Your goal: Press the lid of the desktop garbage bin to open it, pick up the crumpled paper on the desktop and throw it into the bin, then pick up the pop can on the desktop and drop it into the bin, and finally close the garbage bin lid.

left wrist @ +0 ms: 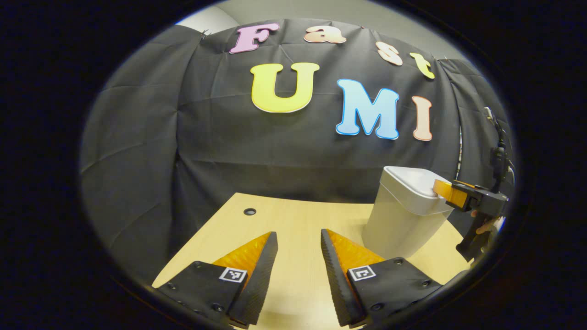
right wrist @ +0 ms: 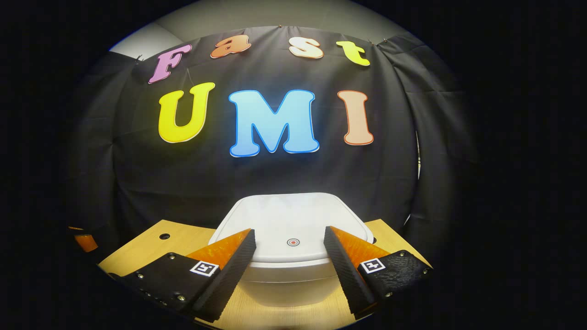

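In the left gripper view the left tongs (left wrist: 299, 250) stood open with nothing between them over the bare wooden worktop (left wrist: 298, 220), and the garbage bin (left wrist: 403, 215) sat near the worktop's far right edge with the right tongs (left wrist: 447, 191) at its lid. The right gripper view looked down on the closed lid (right wrist: 293, 220) and its small round button (right wrist: 293, 242), with the right tongs open above the lid's near edge. The bin's inside was hidden.
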{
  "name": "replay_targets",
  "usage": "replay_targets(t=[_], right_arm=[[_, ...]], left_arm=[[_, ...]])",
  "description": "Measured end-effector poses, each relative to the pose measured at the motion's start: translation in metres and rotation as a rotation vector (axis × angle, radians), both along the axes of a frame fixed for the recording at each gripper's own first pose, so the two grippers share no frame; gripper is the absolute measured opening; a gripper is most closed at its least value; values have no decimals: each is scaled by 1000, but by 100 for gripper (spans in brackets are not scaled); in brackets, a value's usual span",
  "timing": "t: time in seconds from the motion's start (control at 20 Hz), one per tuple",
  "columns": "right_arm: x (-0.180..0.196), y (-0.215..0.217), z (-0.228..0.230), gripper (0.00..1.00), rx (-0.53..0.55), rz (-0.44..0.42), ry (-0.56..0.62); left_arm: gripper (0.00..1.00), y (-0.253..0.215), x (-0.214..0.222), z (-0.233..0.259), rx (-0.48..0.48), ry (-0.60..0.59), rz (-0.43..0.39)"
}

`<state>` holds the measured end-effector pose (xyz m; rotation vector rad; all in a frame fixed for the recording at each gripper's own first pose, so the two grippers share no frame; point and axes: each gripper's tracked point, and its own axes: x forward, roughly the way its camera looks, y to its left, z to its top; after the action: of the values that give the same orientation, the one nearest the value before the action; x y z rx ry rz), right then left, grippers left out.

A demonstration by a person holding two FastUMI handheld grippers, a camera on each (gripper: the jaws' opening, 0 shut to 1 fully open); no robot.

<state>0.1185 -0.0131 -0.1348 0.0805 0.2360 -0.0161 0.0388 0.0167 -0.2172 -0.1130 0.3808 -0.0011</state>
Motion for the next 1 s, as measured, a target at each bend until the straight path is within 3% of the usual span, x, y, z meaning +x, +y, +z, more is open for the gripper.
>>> replay_targets(t=[0.3, 0.35, 0.45, 0.5, 0.55, 0.6, 0.7, 0.75, 0.8, 1.0], right_arm=[[-5, -4, 14, 96, 38, 9, 15], [-6, -6, 25, 96, 38, 3, -6], [-10, -9, 45, 96, 34, -5, -50], [-14, -9, 56, 96, 34, -6, -73], [-17, -9, 66, 96, 33, -8, -93], [-22, -10, 75, 96, 35, -10, -111], [-32, -8, 89, 96, 39, -11, -138], [-37, -7, 93, 96, 39, -12, -148], [-48, -9, 111, 96, 35, -12, -155], [-68, -5, 128, 96, 8, -12, -192]], left_arm=[[72, -2, 17, 22, 29, -47, -34], [66, -2, 19, 29, 35, -59, -38], [66, -1, 25, 48, 49, -94, -45], [60, -1, 27, 58, 53, -114, -47], [60, 5, 22, 66, 51, -134, -50], [72, 4, 23, 76, 42, -152, -53], [72, 1, 22, 94, 33, -186, -58], [59, 0, 21, 101, 33, -198, -61], [72, -2, 19, 109, 33, -212, -65], [72, -7, 10, 134, 57, -265, -86]])
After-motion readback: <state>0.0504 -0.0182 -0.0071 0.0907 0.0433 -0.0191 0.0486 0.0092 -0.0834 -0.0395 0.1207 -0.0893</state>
